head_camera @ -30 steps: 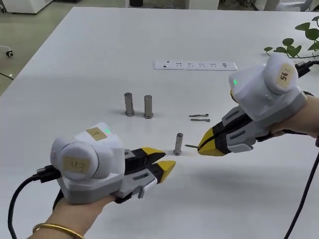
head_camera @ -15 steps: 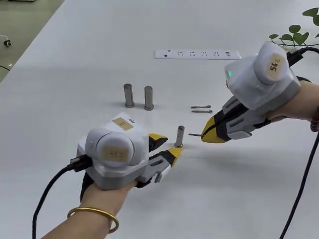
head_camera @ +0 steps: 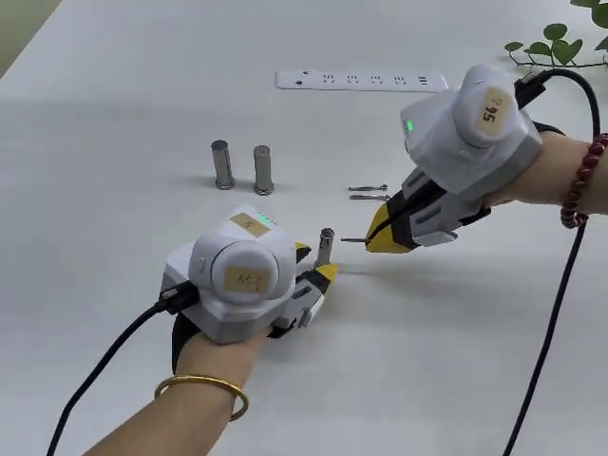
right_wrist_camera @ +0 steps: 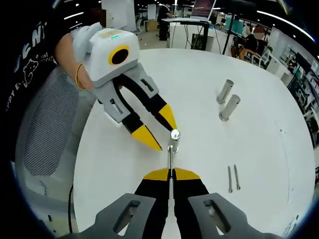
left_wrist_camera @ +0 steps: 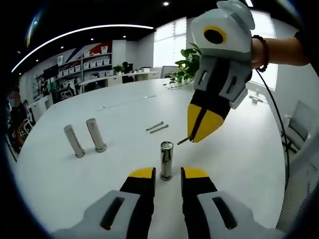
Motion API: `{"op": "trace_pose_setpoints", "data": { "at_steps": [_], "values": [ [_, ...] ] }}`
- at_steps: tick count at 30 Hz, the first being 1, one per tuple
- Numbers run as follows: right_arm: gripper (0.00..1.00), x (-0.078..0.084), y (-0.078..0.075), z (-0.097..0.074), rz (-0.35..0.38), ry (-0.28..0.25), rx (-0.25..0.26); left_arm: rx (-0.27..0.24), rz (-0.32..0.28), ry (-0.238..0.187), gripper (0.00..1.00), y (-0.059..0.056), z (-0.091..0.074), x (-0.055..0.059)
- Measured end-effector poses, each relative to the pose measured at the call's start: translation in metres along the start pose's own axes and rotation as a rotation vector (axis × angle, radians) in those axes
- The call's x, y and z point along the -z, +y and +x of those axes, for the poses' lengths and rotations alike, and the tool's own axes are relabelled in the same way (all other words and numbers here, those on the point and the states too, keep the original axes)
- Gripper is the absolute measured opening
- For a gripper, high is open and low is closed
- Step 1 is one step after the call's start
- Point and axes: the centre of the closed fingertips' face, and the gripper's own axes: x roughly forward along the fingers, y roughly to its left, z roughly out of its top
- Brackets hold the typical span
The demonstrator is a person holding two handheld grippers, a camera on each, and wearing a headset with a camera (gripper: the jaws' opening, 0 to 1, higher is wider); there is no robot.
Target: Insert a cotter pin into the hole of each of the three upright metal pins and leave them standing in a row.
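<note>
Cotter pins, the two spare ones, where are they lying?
In the head view the spare cotter pins lie side by side on the white table, right of the two upright metal pins and just beyond the right gripper.

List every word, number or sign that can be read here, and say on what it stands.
"795", perhaps: handwritten on the tan label of the right gripper.
Tan labels on the left gripper: handwriting too blurred to read.
Power strip: marks too small to read.
Black shirt: white letters cut off, not readable.
</note>
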Motion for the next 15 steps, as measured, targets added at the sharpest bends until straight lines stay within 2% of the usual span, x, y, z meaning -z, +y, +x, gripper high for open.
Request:
{"op": "trace_pose_setpoints", "data": {
  "at_steps": [11, 15],
  "values": [
    [0.0, 0.0015, -0.0058, 0.0021, -0.027, 0.003, -0.01, 0.006, 0.004, -0.034, 0.14, 0.0008, 0.0075, -0.0069],
    [0.0, 0.0, -0.0064, 0.0028, -0.036, 0.0, -0.014, 0.006, -0.004, -0.031, 0.12, 0.0028, 0.009, -0.0062]
  ]
}}
